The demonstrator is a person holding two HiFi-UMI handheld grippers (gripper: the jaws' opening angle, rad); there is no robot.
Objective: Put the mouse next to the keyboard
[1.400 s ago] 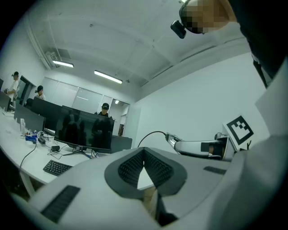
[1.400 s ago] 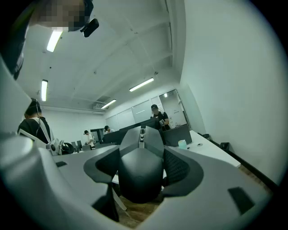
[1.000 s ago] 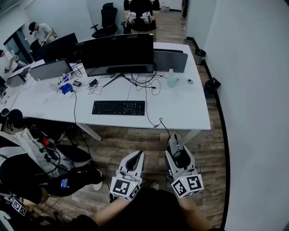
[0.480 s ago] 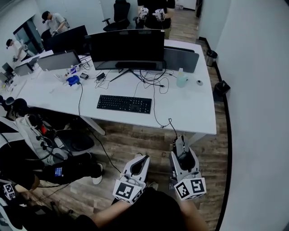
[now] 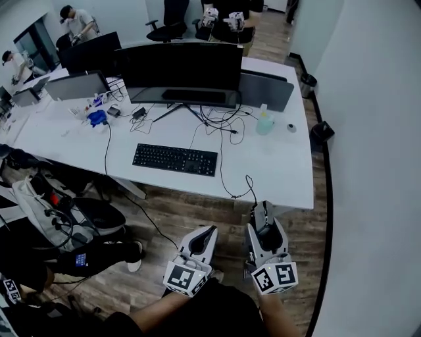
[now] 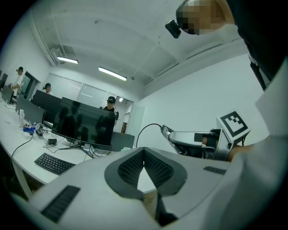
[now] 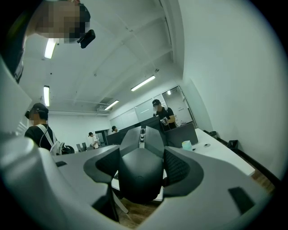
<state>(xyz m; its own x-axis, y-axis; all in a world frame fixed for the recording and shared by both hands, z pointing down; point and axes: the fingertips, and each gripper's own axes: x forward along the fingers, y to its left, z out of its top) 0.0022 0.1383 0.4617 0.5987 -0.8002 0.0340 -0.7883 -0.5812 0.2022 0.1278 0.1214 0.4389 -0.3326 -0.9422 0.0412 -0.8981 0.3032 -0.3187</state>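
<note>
nearest, at the bottom of the head view, the left gripper (image 5: 208, 230) has its jaws pressed together at the tips with nothing between them. just beside it, the right gripper (image 5: 263, 208) is clamped on the black mouse (image 5: 265, 225), whose body fills the gap between the ribbed pads and pokes out past the tips. both grippers hang over the wood floor (image 5: 197, 210), well apart from the desk.

the mouse cable (image 5: 249, 186) runs from the mouse up over the front edge of the white desk (image 5: 283, 171). on the desk the black keyboard (image 5: 174, 159) lies left of the cable, with bare desktop to its right. behind it stands a wide dark monitor (image 5: 177, 66) over a tangle of wires, and to the right a pale green bottle (image 5: 264, 122) stands upright; what it holds cannot be told.

farther off, a small bin (image 5: 306, 84) stands on the floor by the desk's far corner near the wall, its contents not visible. people (image 5: 227, 16) stand at the back.
</note>
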